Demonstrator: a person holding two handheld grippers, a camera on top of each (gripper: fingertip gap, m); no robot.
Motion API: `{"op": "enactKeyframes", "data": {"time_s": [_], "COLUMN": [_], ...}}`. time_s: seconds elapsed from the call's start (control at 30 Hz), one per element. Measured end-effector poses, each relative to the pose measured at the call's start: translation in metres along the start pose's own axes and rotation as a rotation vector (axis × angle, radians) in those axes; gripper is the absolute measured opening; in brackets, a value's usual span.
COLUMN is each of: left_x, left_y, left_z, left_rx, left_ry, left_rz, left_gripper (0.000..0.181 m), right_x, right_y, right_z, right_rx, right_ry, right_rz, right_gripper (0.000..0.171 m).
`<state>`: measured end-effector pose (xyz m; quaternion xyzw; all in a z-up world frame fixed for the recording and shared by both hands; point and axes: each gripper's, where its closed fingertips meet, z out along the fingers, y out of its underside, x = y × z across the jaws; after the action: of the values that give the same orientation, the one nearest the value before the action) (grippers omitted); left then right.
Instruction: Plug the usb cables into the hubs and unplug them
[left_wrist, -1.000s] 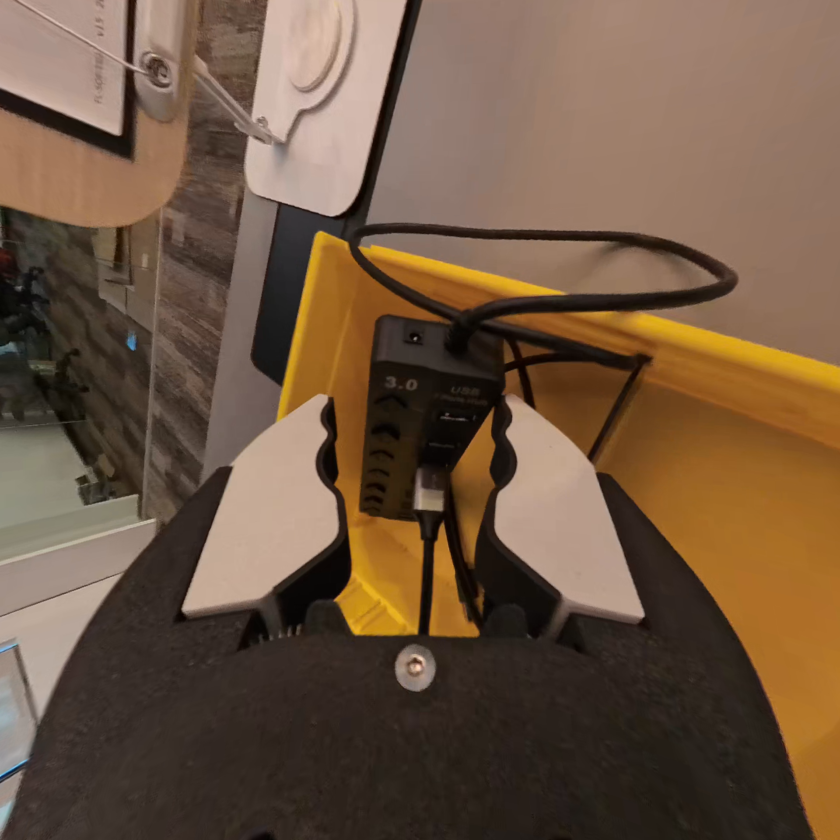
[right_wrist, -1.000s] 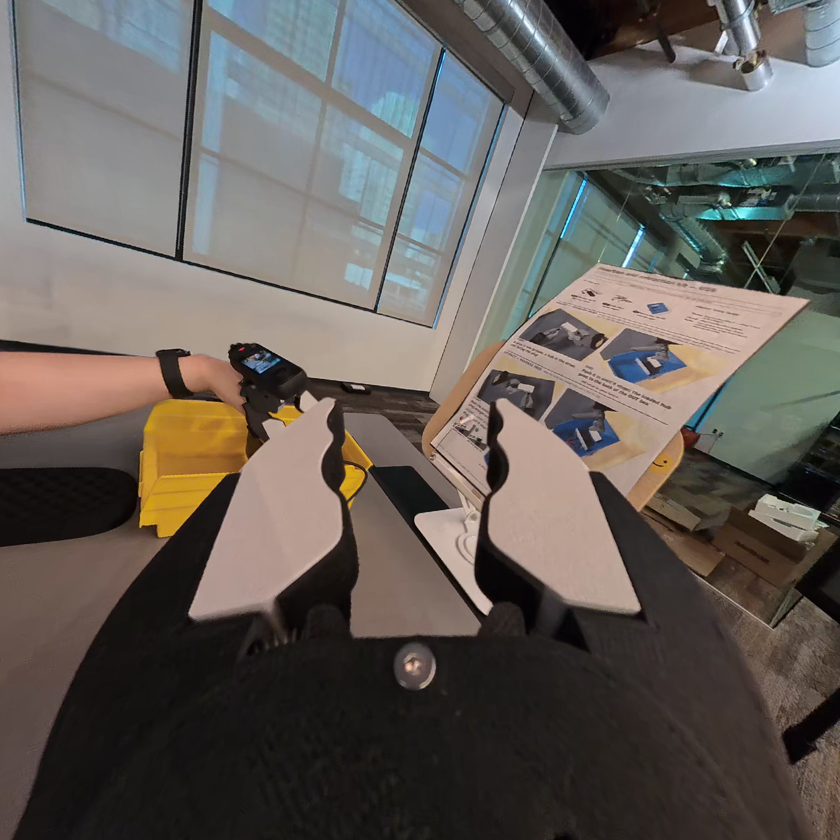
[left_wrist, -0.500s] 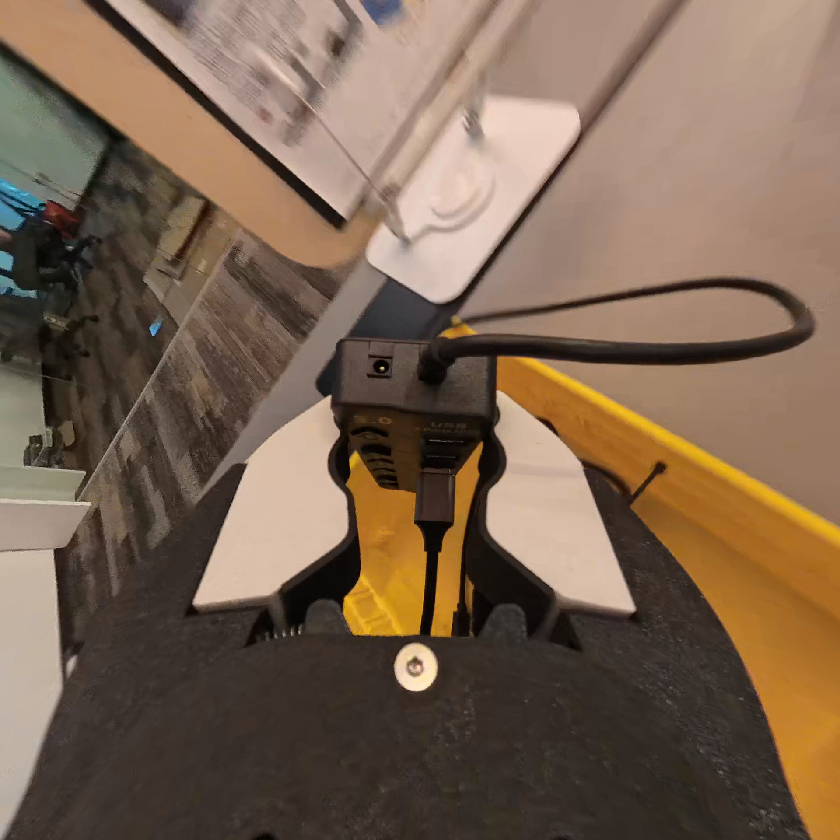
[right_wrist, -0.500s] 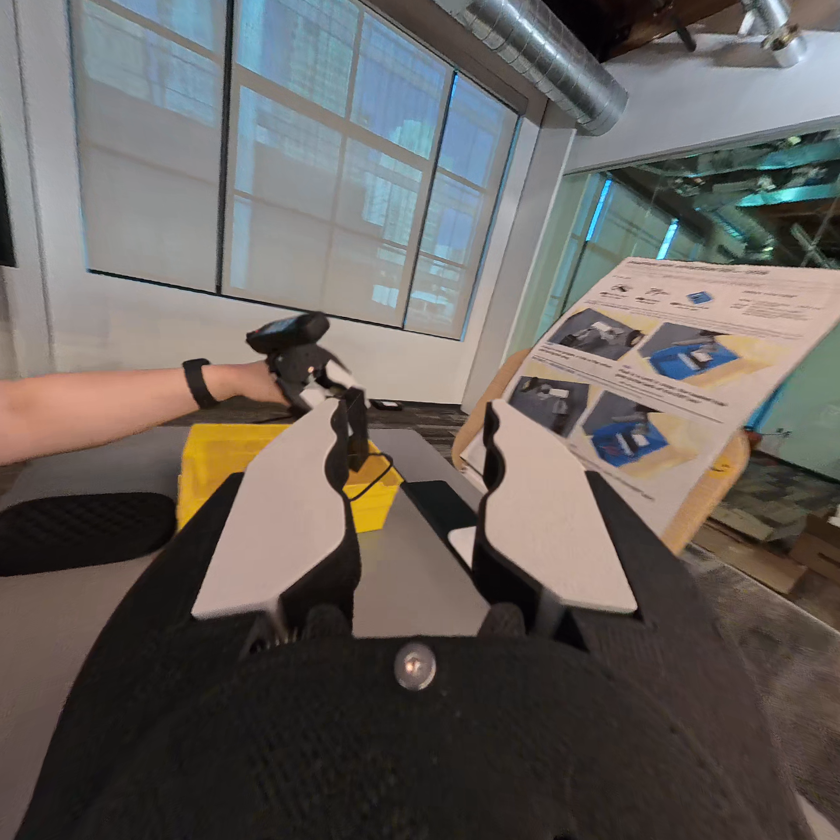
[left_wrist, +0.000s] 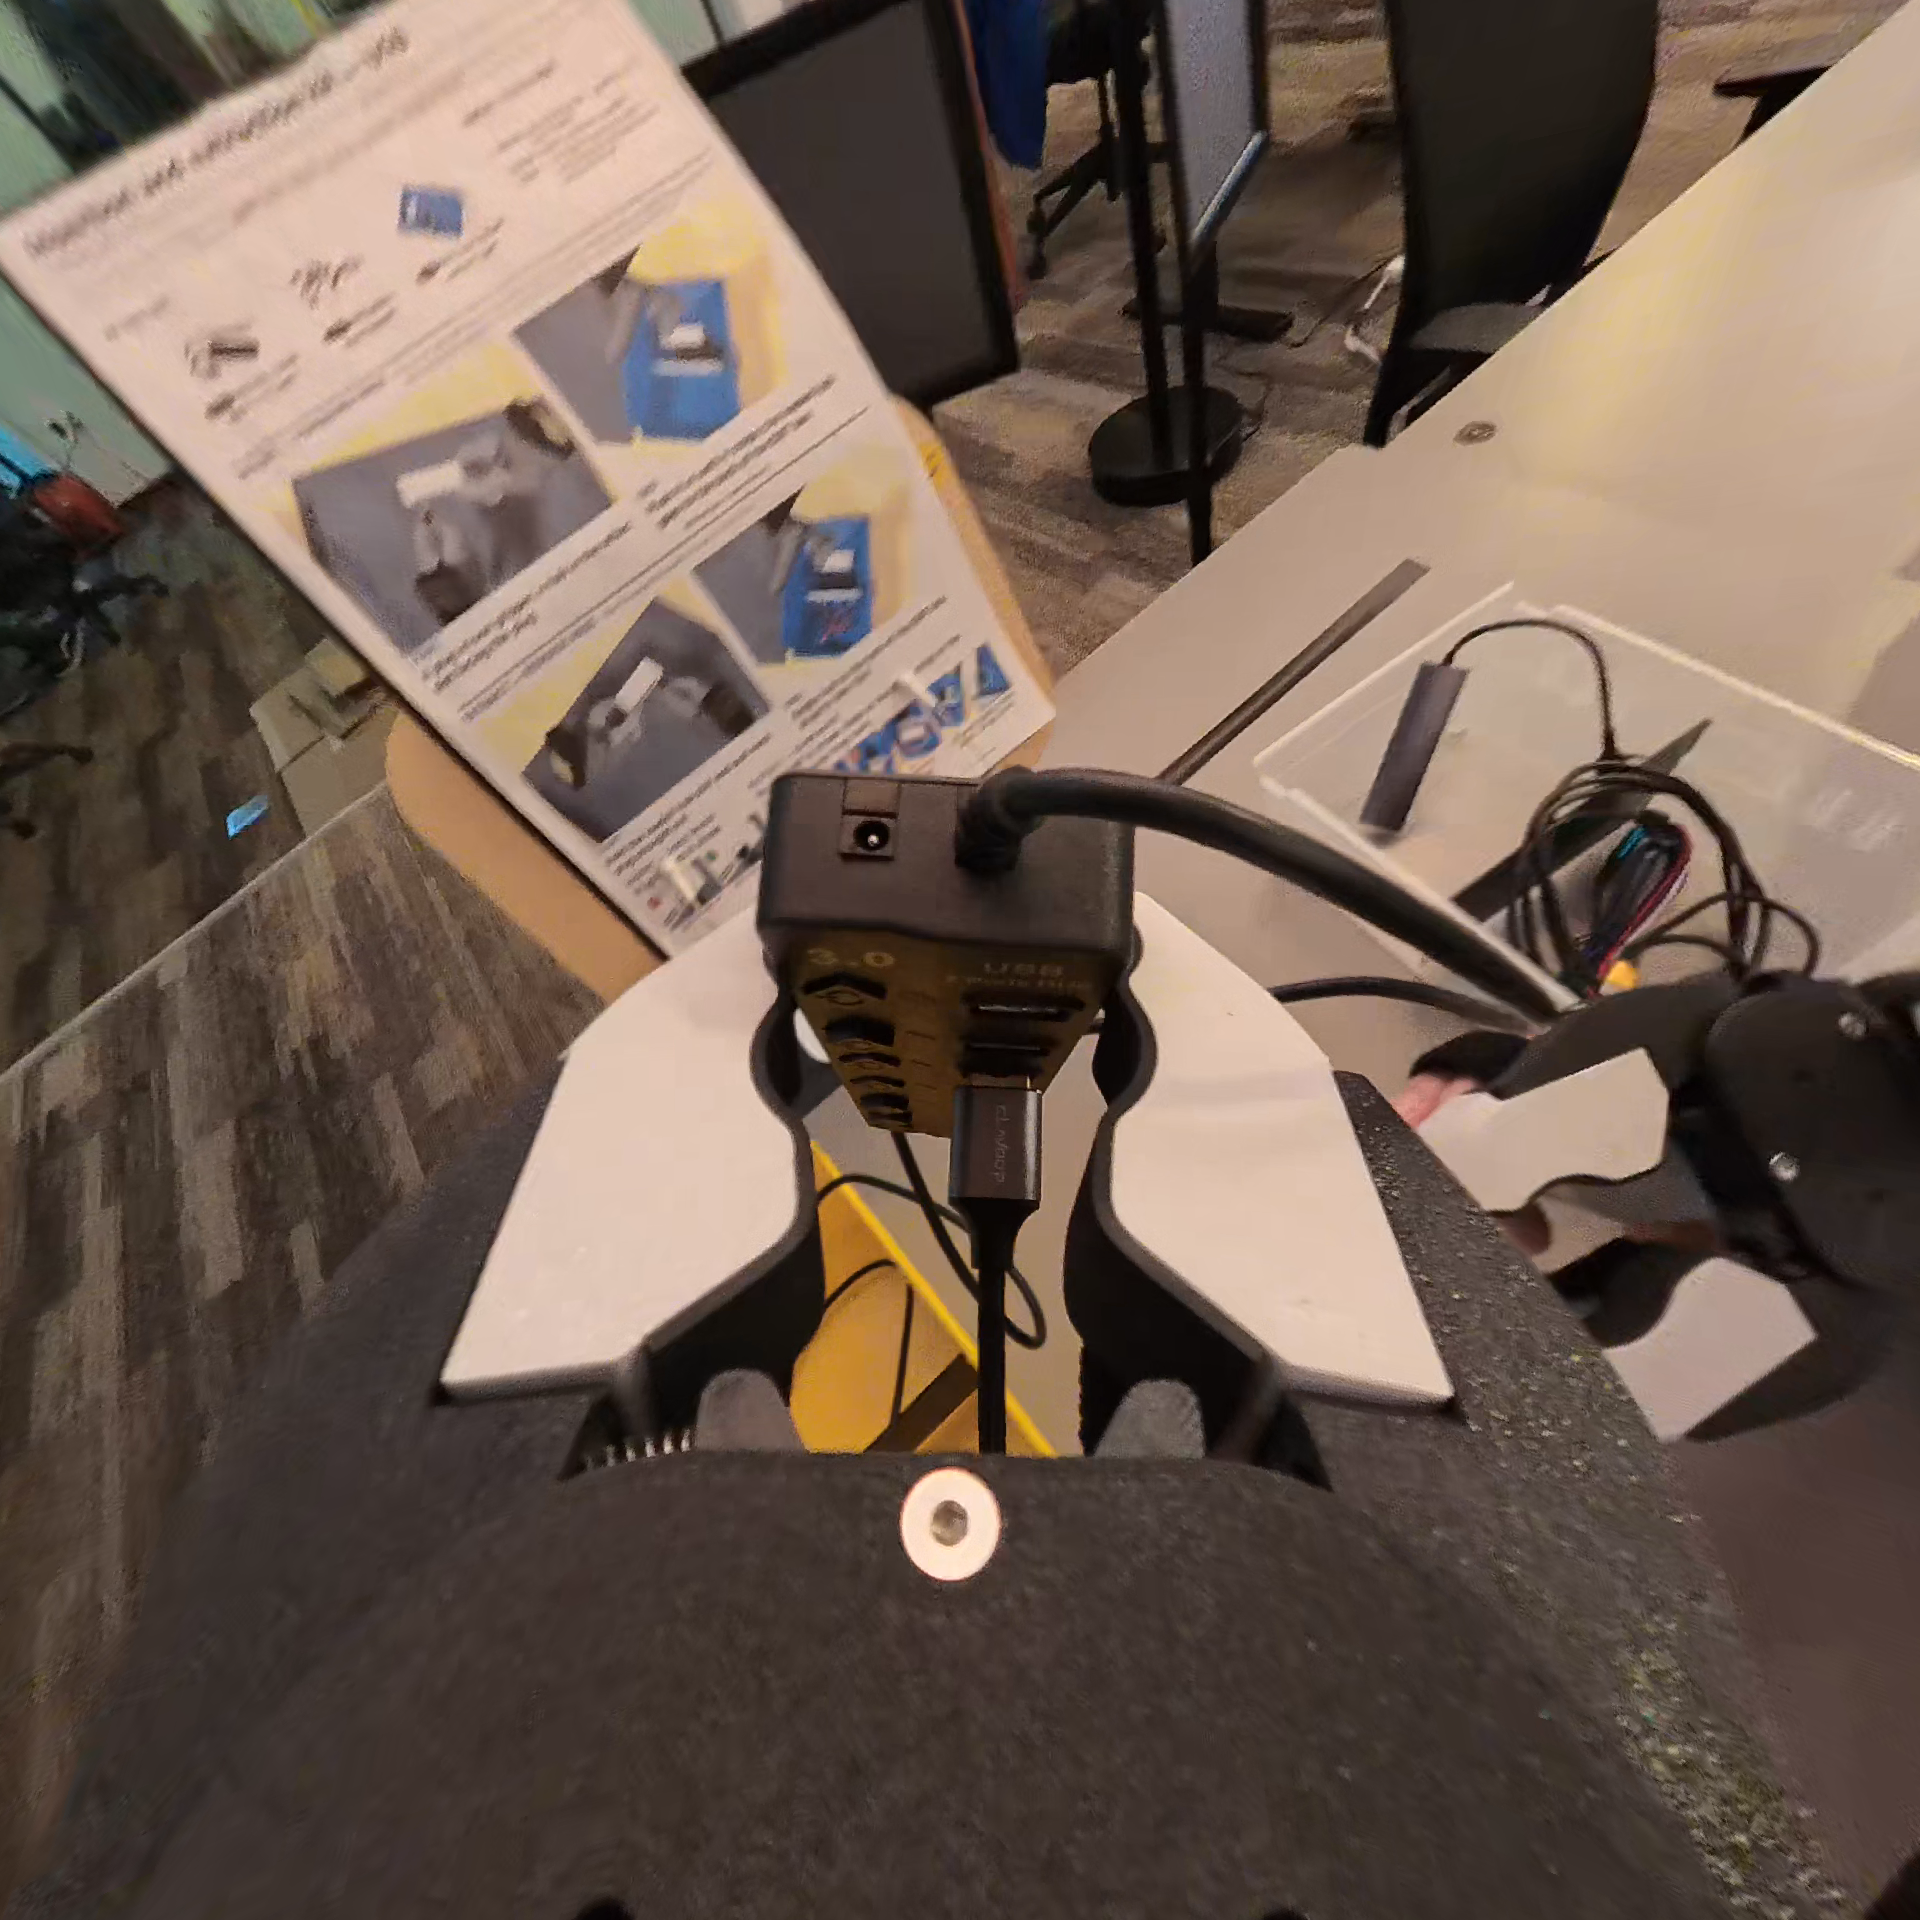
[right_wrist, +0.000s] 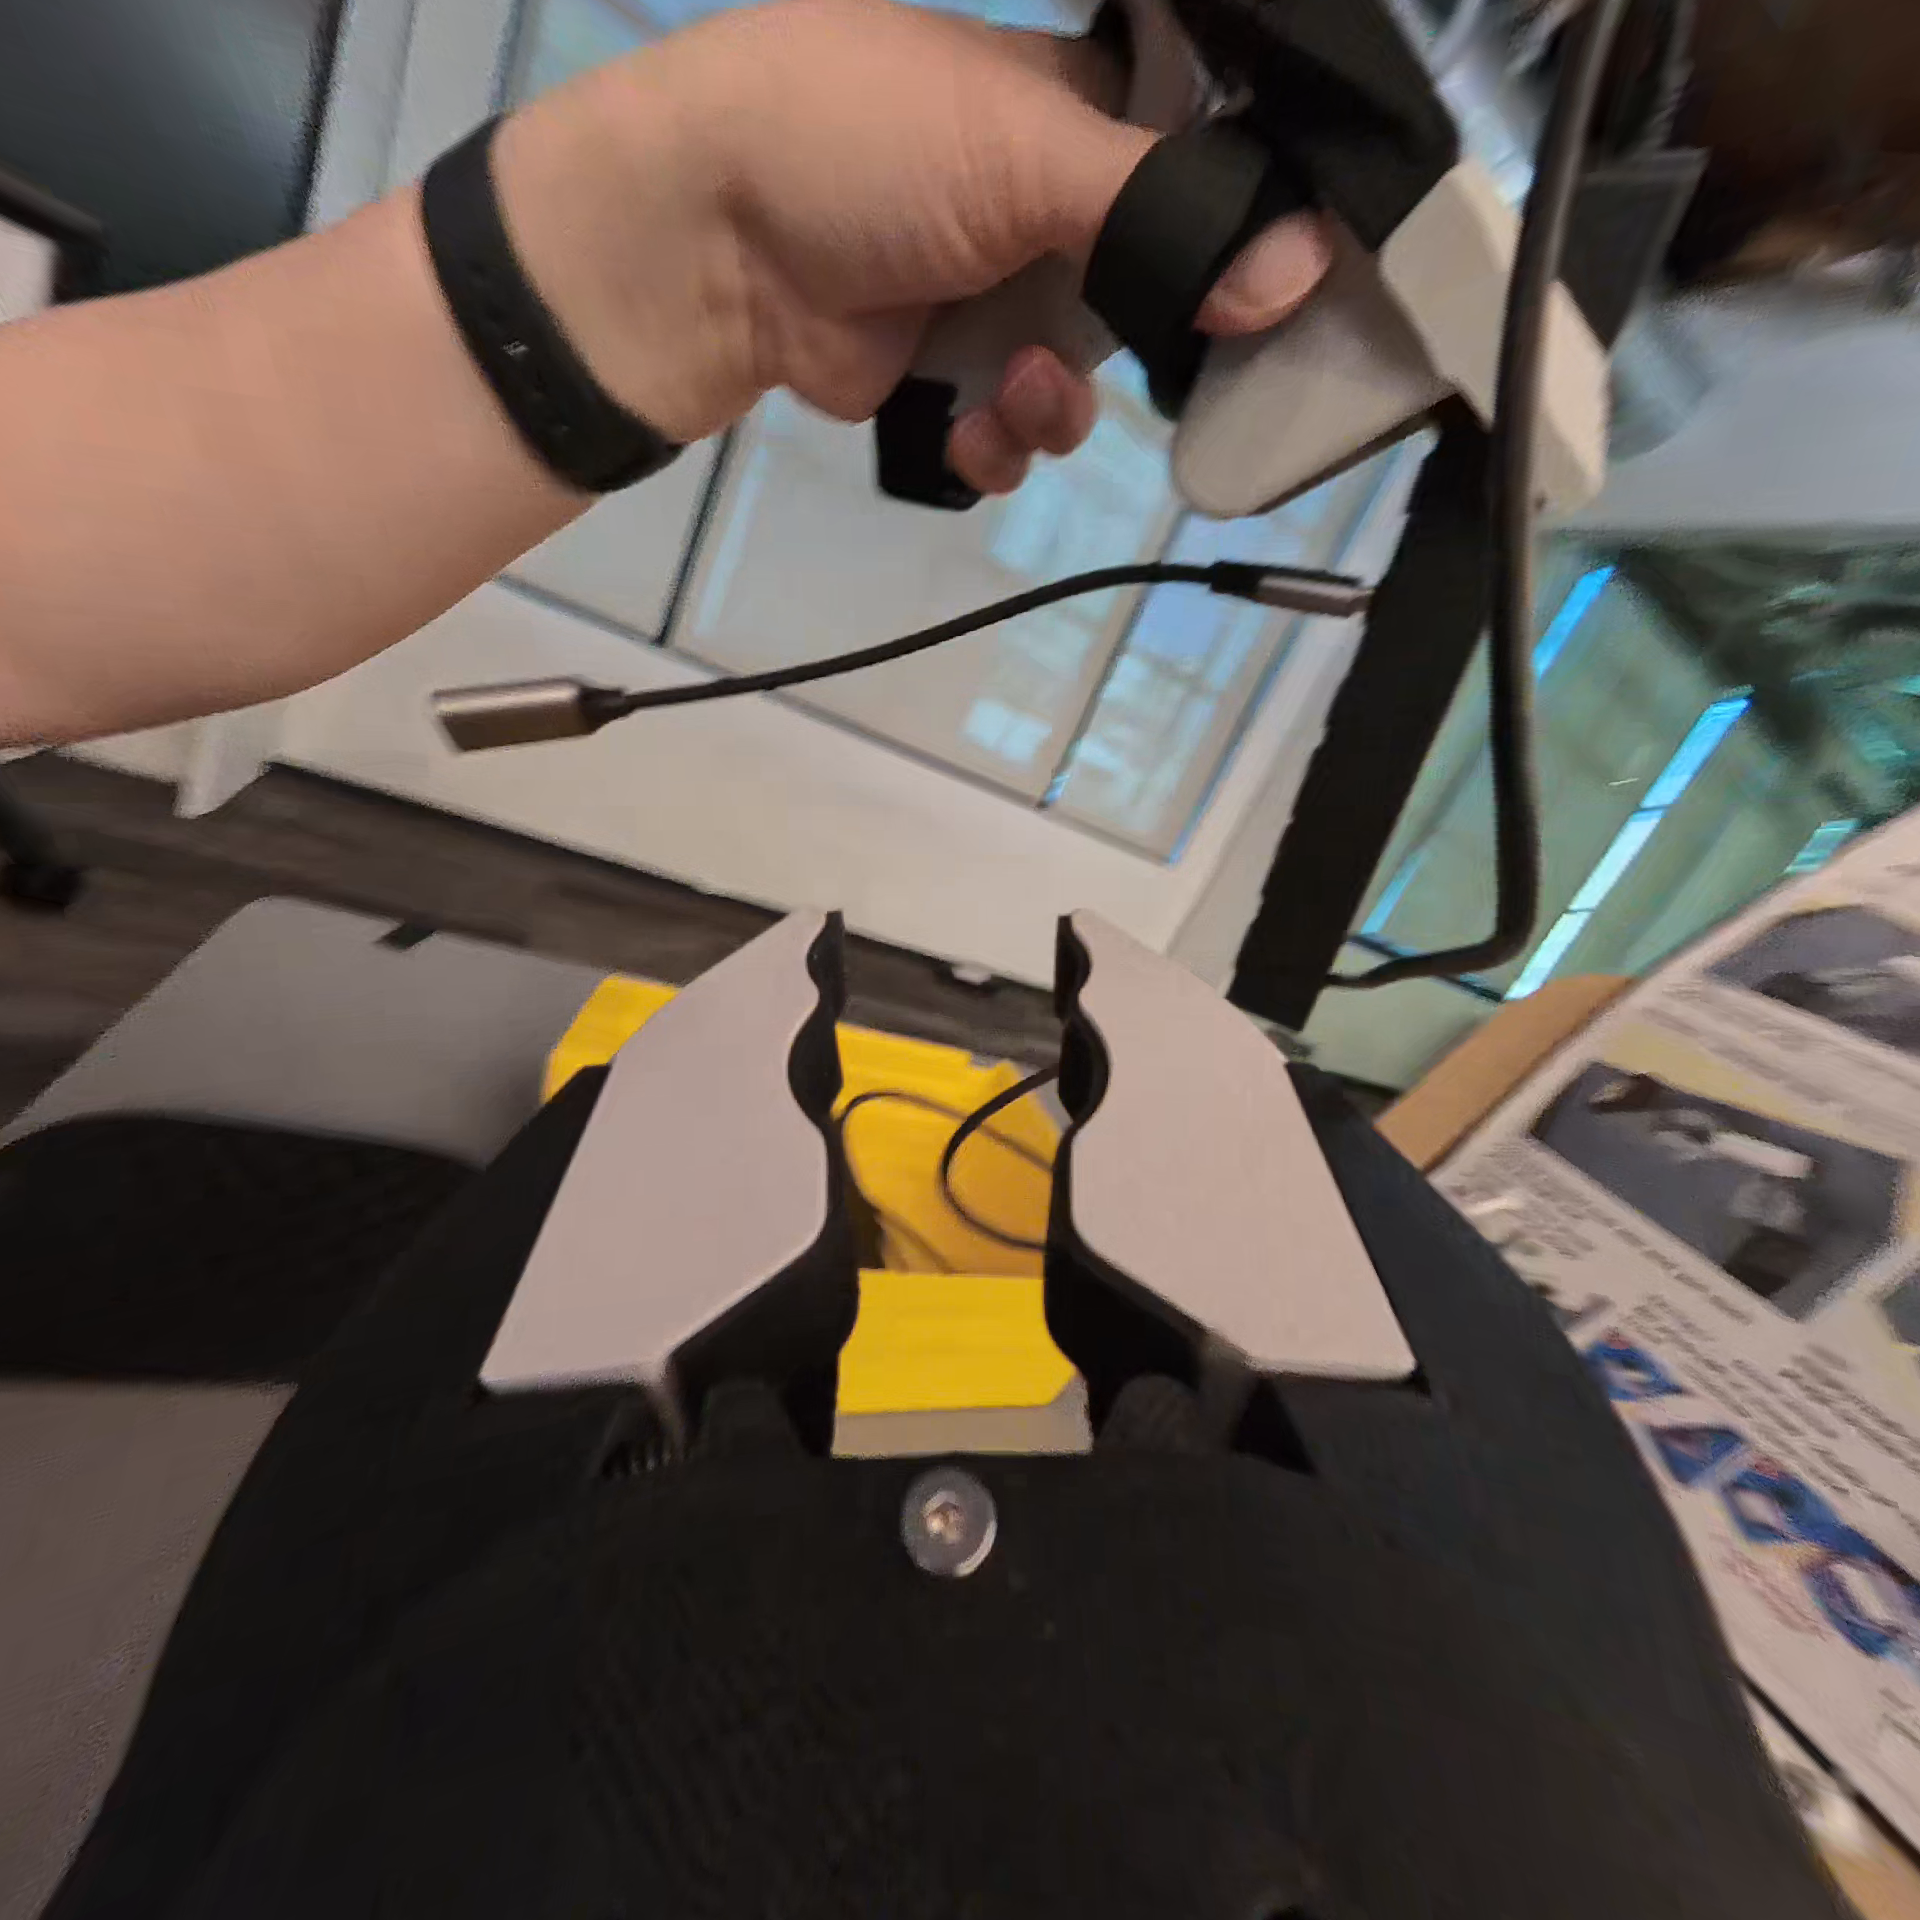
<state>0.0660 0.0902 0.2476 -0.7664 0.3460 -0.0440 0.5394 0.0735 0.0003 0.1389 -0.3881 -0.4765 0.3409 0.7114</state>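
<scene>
One short cable (left_wrist: 992, 1153) sits plugged in black USB hub (left_wrist: 940, 904); we clamp hub in left gripper (left_wrist: 951, 1023), lifted above yellow bin (right_wrist: 935, 1340). Unplug step: right gripper (right_wrist: 940, 977), fingers apart and empty, must pinch plug, pull straight.

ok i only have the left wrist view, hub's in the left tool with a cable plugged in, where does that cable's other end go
observer: the short cable from the hub ends in a silver connector that hangs free in the air, plugged into nothing.
operator: is the right tool on it
observer: no, the right tool is open and empty, and the connector is apart from it, out ahead of its fingers.
</scene>
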Motion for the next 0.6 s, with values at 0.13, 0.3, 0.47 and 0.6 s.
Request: {"op": "enactKeyframes", "data": {"time_s": [0.13,0.3,0.47,0.6], "left_x": [0.039,0.082,0.098,0.095], "left_y": [-0.024,-0.022,-0.009,-0.01], "left_z": [0.0,0.012,0.022,0.021], "left_rx": [0.041,0.032,0.002,0.042], "left_ry": [0.046,0.203,0.28,0.306], "left_rz": [0.0,-0.119,-0.215,-0.28], "left_gripper": [0.054,0.054,0.054,0.055], "right_x": [0.041,0.068,0.087,0.081], "right_y": [-0.026,-0.028,-0.009,-0.004], "right_z": [-0.026,-0.042,-0.048,-0.044], "right_rx": [0.029,0.008,-0.106,-0.145], "right_ry": [0.3,0.412,0.451,0.372], "right_rz": [-0.099,-0.101,-0.045,-0.01], "right_gripper": [0.042,0.051,0.051,0.028]}}
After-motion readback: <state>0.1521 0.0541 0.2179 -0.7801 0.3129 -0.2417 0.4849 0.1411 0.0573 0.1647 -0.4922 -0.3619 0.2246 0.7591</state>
